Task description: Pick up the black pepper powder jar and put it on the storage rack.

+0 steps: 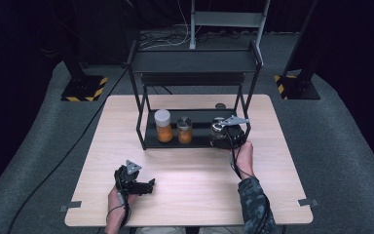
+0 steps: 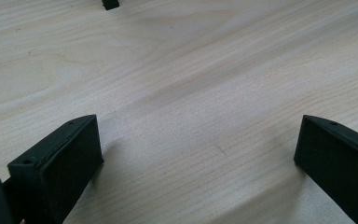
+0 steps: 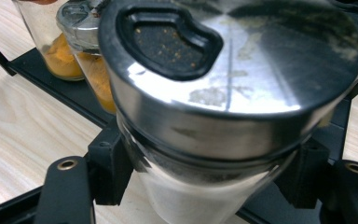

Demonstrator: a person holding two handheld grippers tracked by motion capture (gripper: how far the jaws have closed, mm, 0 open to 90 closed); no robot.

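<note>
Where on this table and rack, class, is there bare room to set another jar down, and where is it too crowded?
Free: the wooden table between the left gripper and the right hand, and the rack's top shelf. Crowded: the bottom shelf, where the white-lidded jar, the small jar and the steel-lidded jar in the right gripper stand in a row.

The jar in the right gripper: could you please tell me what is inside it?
Through the glass below the steel lid, the jar shows something pale, whitish. The right gripper fingers and the lid hide the rest; the contents cannot be identified.
</note>
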